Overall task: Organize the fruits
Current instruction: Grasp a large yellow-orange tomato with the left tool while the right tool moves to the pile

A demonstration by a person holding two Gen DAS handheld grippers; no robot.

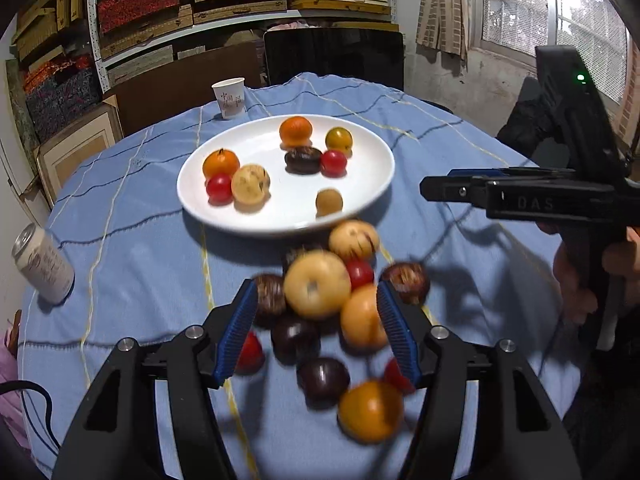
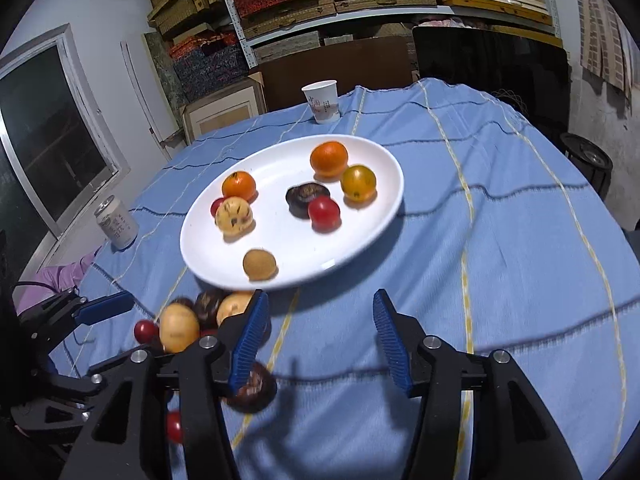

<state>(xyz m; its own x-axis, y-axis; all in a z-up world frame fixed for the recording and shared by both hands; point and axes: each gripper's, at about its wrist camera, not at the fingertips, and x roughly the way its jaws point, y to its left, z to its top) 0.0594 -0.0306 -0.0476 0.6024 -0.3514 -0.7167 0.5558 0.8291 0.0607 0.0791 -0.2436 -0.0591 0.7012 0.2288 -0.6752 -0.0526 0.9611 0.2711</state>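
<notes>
A white plate (image 1: 360,196) (image 2: 360,236) on the blue tablecloth holds several fruits: oranges, red tomatoes, a dark plum, yellow spotted fruits. A pile of loose fruits (image 1: 320,284) lies on the cloth in front of the plate; it also shows in the right wrist view (image 2: 180,326). My left gripper (image 1: 316,316) is open and empty, its jaws spread above and around the pile. My right gripper (image 2: 318,332) is open and empty over bare cloth, right of the pile; it appears side-on in the left wrist view (image 1: 440,190).
A paper cup (image 1: 229,98) (image 2: 322,102) stands behind the plate. A drink can (image 1: 42,264) (image 2: 116,222) stands at the table's left edge. Chairs and shelves of boxes stand beyond the table.
</notes>
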